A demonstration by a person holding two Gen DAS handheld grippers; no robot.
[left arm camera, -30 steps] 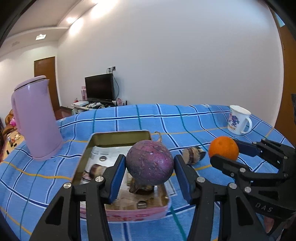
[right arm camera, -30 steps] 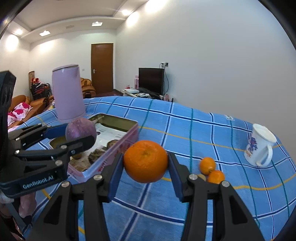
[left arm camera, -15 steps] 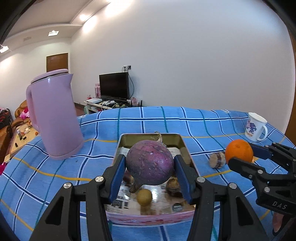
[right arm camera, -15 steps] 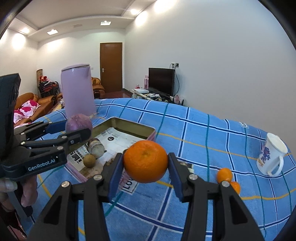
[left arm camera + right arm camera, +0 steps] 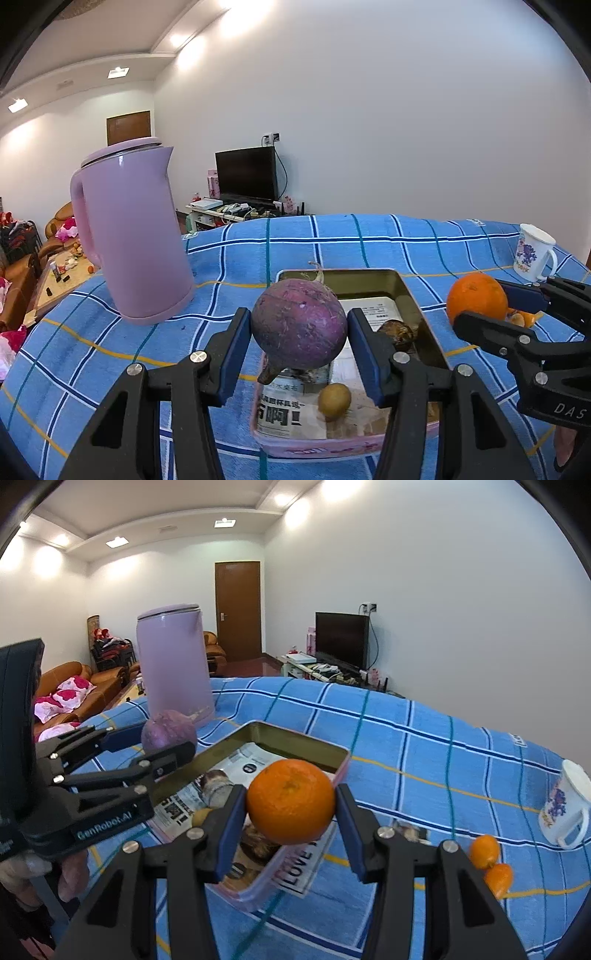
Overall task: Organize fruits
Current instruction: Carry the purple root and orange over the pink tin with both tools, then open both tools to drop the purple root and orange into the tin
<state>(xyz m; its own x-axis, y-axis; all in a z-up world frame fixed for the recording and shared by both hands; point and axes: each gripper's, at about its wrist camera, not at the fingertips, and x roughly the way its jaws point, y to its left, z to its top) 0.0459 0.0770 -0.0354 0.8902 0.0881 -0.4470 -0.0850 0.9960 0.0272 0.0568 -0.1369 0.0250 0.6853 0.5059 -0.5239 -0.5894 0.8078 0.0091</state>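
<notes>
My left wrist view looks forward and slightly down along its claw (image 5: pixel 299 347), close over the tin tray (image 5: pixel 428 325), facing the far wall. My right wrist view sits just beside it, angled toward the door. Both share the tray (image 5: pixel 338 755), purple kettle (image 5: pixel 136 236) and mug (image 5: pixel 565 812), and each catches the other claw.

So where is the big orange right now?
The big orange is clamped in the right gripper, held up over the near right edge of the tin tray.
</notes>
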